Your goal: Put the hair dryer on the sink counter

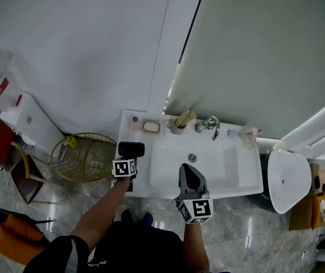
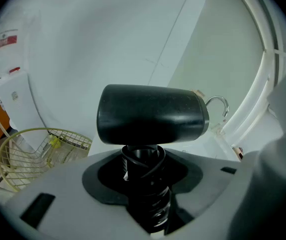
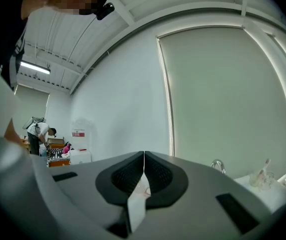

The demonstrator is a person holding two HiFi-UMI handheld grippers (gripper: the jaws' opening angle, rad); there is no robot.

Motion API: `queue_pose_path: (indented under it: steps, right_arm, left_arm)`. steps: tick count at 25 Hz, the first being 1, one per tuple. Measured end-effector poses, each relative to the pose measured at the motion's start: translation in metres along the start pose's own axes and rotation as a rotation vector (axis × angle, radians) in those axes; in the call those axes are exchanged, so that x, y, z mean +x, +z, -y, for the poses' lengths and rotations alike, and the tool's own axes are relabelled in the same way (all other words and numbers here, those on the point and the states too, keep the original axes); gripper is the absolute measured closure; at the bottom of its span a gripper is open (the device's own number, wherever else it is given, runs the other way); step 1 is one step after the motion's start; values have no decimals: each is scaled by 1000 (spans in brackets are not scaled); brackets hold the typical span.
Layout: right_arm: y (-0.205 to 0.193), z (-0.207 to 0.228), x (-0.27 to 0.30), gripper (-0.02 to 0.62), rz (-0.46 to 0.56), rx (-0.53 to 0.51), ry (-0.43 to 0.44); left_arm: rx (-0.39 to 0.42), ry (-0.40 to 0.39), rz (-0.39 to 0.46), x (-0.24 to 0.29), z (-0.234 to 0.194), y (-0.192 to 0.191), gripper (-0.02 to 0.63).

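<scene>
Fingers [image 2: 97, 181] of the left gripper [image 2: 144, 176] pinch the handle of the one black hair dryer [image 2: 150, 115], with its cord wound round that handle. The right gripper [image 3: 144, 156] has its fingers pressed together on nothing and hangs over the front of the basin [image 1: 225, 164].

The dryer's handle runs down into the left fingers. Its barrel lies level and crosswise above them, one end toward the wire basket [image 1: 84, 156] on the floor and the other toward the tap [image 1: 209, 125]. Which end is the nozzle cannot be told. In the head view the dryer sits over the left strip of the white worktop [image 1: 127, 136], beside the basin. Whether it touches the surface cannot be told.

There are two grippers, one dryer, one basin, one tap and one basket. Along the back of the worktop stand one small pink round thing [image 1: 131, 123], one soap dish [image 1: 151, 126] holding a pale bar, and two cups. The cup [image 1: 180, 121] left of the tap holds a wood-coloured piece, and the clear cup [image 1: 249, 136] right of it holds a thin stick. The basket has a yellow piece at its rim.
</scene>
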State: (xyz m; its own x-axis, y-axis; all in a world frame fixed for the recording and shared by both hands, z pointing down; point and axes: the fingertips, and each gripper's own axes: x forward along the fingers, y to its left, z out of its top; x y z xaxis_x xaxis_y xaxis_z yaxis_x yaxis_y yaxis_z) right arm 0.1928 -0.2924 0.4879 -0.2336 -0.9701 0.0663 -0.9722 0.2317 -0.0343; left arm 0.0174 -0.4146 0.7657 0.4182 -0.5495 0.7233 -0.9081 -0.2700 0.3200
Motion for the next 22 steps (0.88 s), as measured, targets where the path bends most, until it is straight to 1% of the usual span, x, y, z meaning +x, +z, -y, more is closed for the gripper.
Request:
queue_pose_path:
  steps: [7,11,14,17,22]
  right_arm:
    - [-11,9,3,566,-33,6,-8]
    - [-16,16,4,566,-48,10,-22]
    - [-22,13,1,566,-59,18,-31]
    - [-26,11,7,566,-75,20,-24]
    - [-26,12,13,566,-83,11,-15]
  left_arm:
    - [19,11,-68,35,1,-6,396]
    - [43,69,-114,52,-7,-9,396]
    - [64,56,-155,61,-6,-17,396]
    - [66,80,-190,66,-16,-25,396]
    - [66,96,-232,80,-18,-27,396]
